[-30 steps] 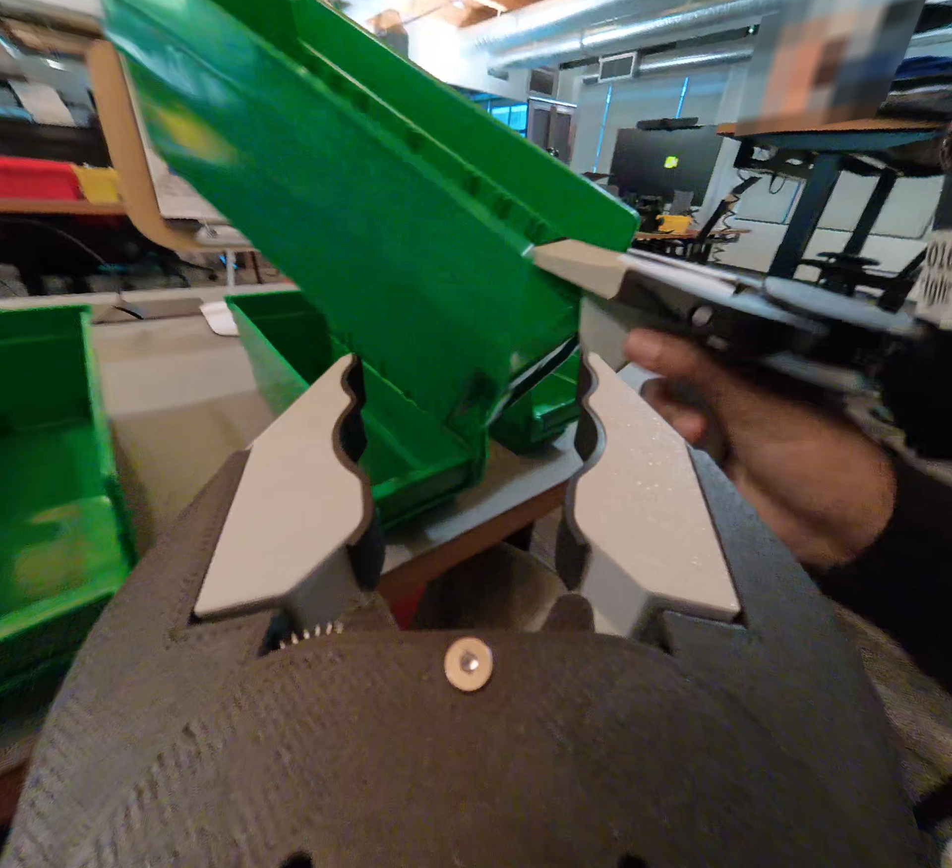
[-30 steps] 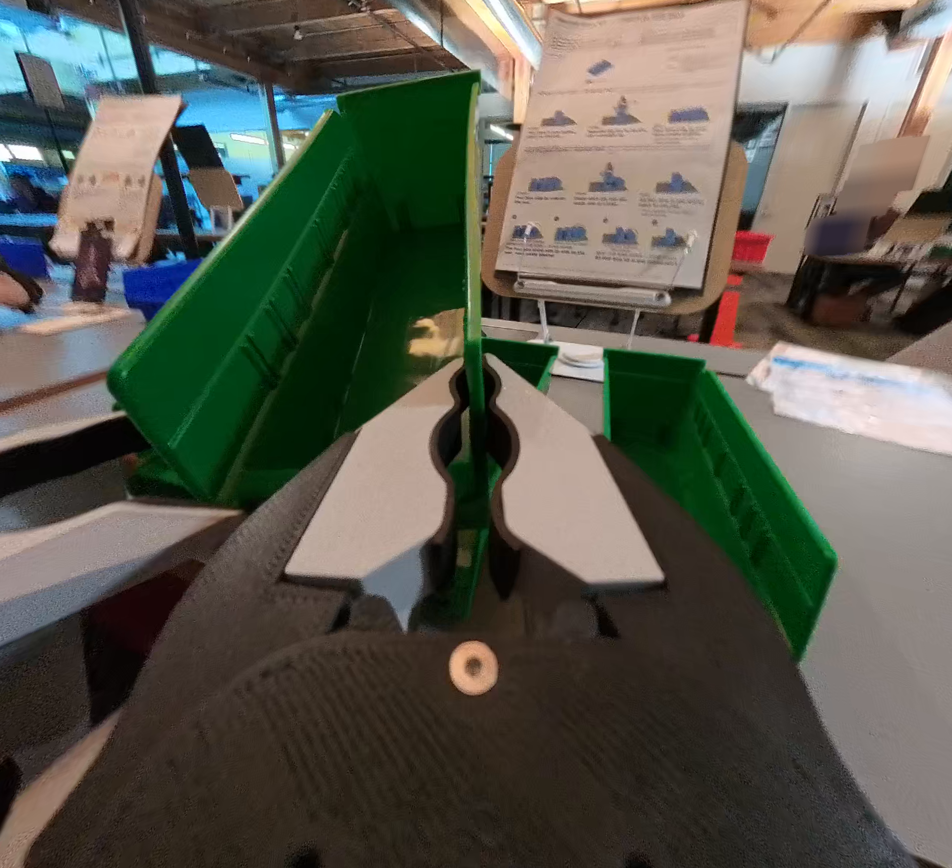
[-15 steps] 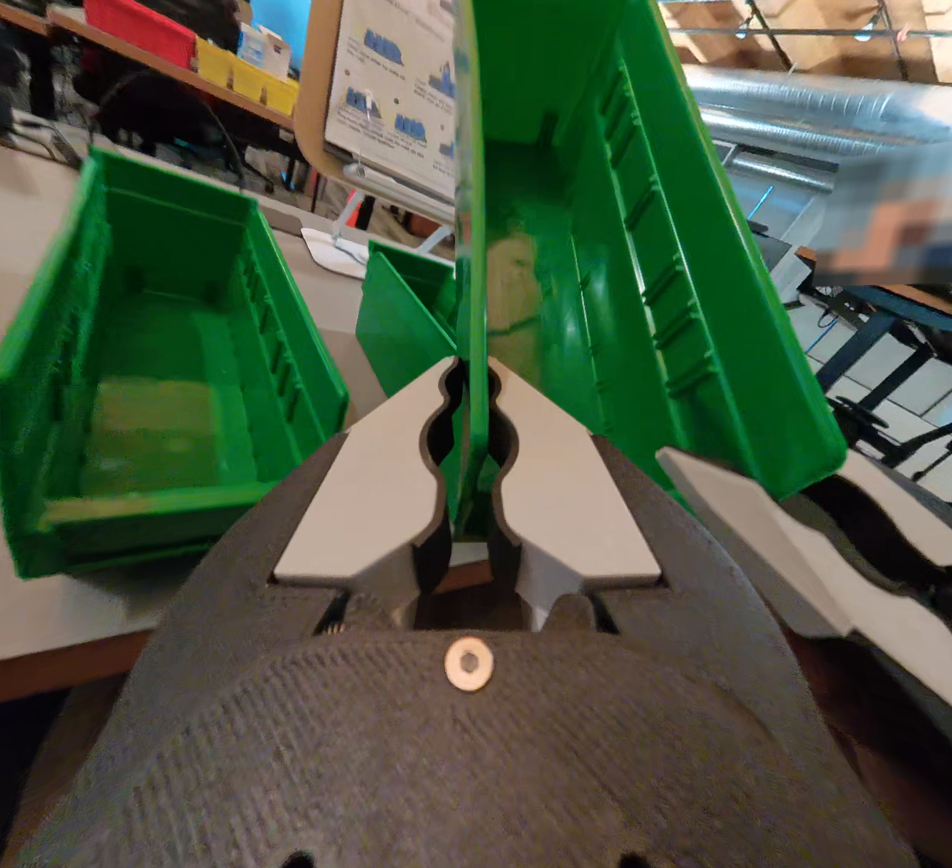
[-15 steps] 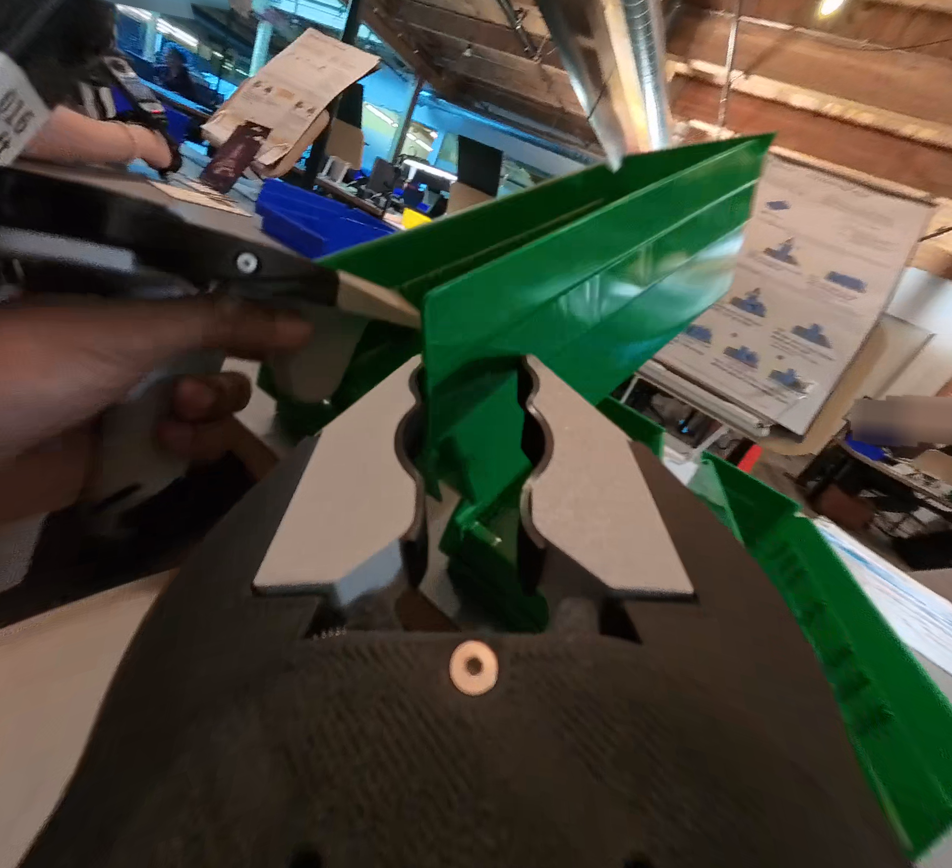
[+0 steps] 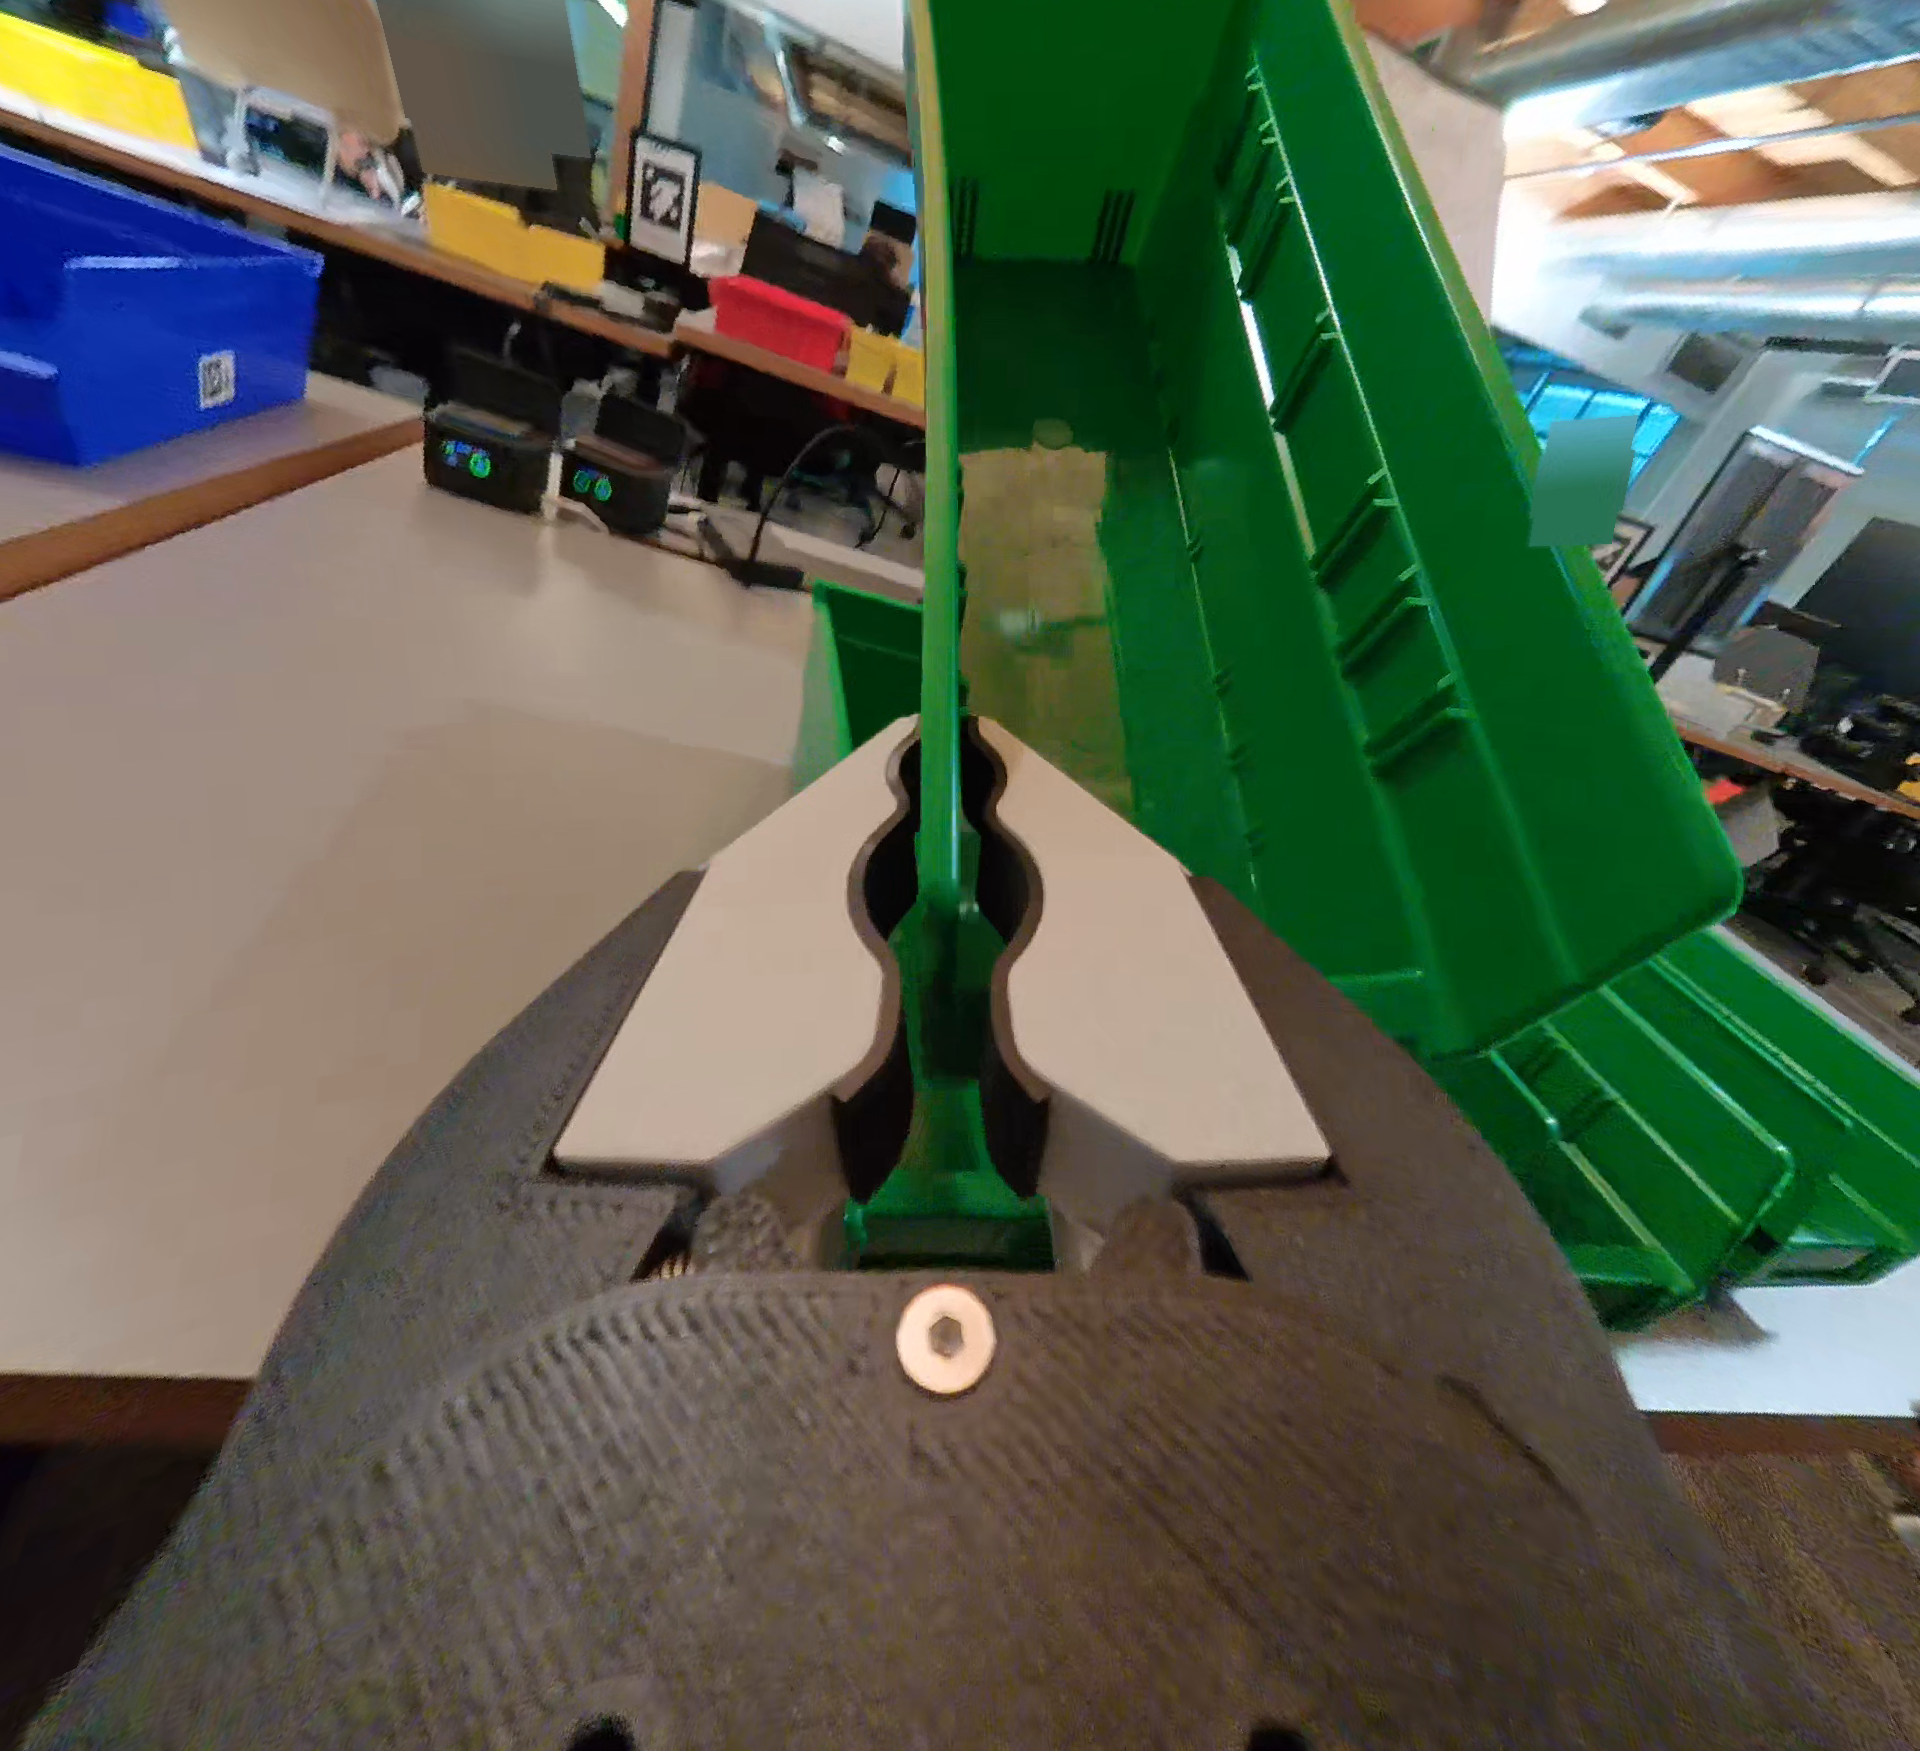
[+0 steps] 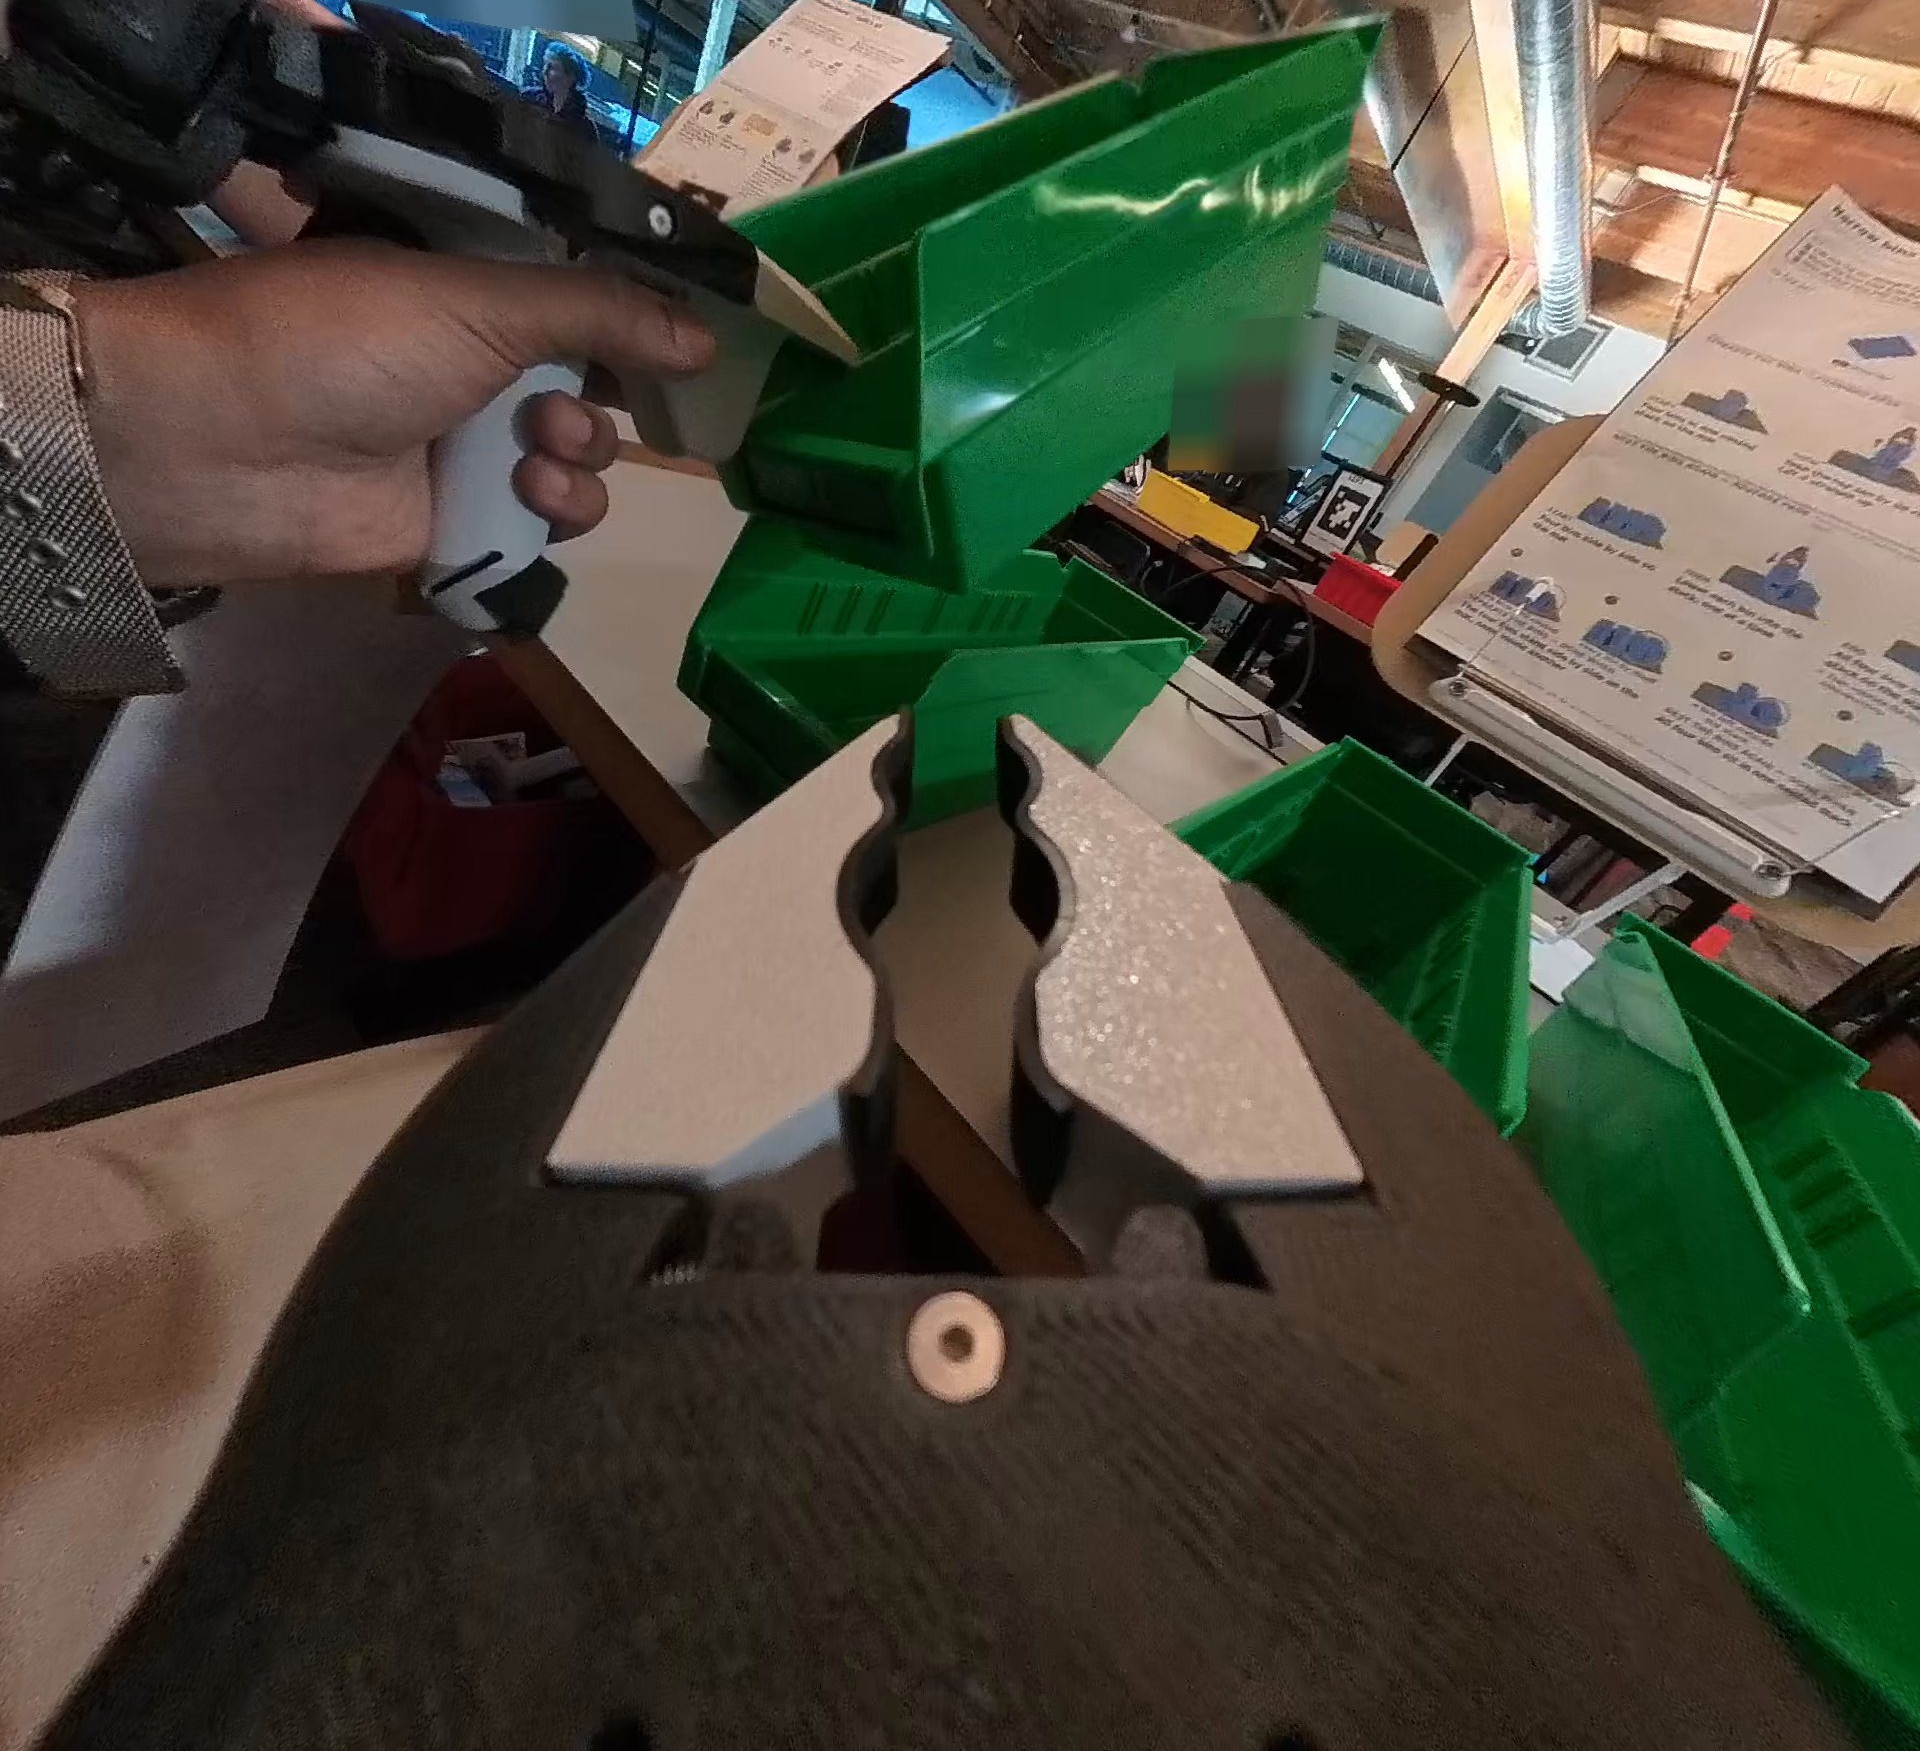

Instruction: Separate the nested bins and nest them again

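My left gripper (image 5: pixel 945 740) is shut on the side wall of a green bin (image 5: pixel 1351 558) and holds it raised and tilted. It hangs above a stack of nested green bins (image 5: pixel 1704 1151) on the grey table (image 5: pixel 364 818). The right wrist view shows the same held bin (image 6: pixel 1091 330) in the left gripper (image 6: pixel 800 319), over the stack (image 6: pixel 883 641). My right gripper (image 6: pixel 956 745) is open and empty, a short way back from the stack. Two separate green bins (image 6: pixel 1382 891) (image 6: pixel 1766 1265) lie to its right.
A hand (image 6: pixel 312 413) holds the left gripper's handle. An instruction board (image 6: pixel 1714 558) stands behind the bins at the right. A blue bin (image 5: pixel 135 351) sits on a far table at the left. The table's wooden front edge (image 6: pixel 592 745) runs beside the stack.
My left gripper closed on the raised bin's wall. My right gripper let go of that bin, opened and drew back. The bin now hangs from the left gripper alone.
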Motion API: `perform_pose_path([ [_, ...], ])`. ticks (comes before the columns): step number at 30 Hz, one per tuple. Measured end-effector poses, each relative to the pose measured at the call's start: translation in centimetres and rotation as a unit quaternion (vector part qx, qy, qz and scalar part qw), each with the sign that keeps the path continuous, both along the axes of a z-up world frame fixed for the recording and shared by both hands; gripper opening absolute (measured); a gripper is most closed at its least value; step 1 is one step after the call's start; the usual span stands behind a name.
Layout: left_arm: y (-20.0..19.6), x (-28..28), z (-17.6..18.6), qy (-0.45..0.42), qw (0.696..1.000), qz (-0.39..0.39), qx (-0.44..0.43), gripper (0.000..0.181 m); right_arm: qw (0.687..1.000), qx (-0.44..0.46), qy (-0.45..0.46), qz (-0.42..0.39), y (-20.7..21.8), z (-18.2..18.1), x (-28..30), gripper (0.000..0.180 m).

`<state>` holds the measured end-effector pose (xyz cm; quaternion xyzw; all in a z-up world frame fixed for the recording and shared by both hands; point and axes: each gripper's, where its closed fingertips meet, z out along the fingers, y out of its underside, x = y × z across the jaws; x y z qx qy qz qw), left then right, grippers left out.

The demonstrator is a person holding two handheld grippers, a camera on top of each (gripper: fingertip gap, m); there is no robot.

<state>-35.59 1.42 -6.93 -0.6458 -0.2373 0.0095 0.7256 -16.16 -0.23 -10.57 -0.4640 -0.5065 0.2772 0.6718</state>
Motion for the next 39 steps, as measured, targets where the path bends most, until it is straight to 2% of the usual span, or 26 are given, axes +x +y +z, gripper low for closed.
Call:
perform_pose_path([
  [11,1.6,-0.2,-3.9,-0.023,0.995,-0.012,-0.101,0.005,1.0,-0.01,-0.007,-0.002,0.4,-0.5,0.1,0.012],
  [14,1.6,-0.4,-3.5,-0.008,0.996,-0.005,-0.089,0.003,1.0,-0.011,-0.008,-0.002,0.4,-0.6,0.1,0.011],
  [17,1.4,-0.3,-2.7,0.016,0.997,-0.005,-0.069,0.014,1.0,-0.01,-0.01,-0.001,0.4,-0.7,0.1,0.011],
  [21,1.4,-0.2,-3.1,0.02,0.997,-0.008,-0.068,0.017,1.0,-0.008,-0.013,0.002,0.2,-0.8,0.1,0.011],
  [23,1.5,-0.1,-3.6,0.016,0.997,-0.012,-0.075,0.013,1.0,-0.006,-0.014,0.003,0.2,-0.8,0.0,0.011],
  [24,1.5,-0.1,-3.8,0.015,0.997,-0.009,-0.077,0.003,1.0,-0.006,-0.014,0.003,0.1,-0.8,0.0,0.01],
  [25,1.5,-0.2,-3.7,0.016,0.997,-0.007,-0.073,0.002,1.0,-0.006,-0.014,0.004,0.1,-0.8,0.0,0.01],
  [29,1.5,-0.4,-3.7,0.008,0.998,-0.014,-0.067,0.001,1.0,-0.007,-0.016,0.006,0.0,-0.9,0.0,0.01],
  [34,1.0,-0.8,-3.1,-0.035,0.999,-0.014,-0.015,0.001,1.0,-0.006,-0.017,0.005,0.1,-0.9,-0.1,0.01],
  [39,0.4,-0.4,-0.4,0.02,0.999,-0.012,0.041,0.0,1.0,-0.008,-0.018,0.004,0.2,-1.0,-0.1,0.01],
])
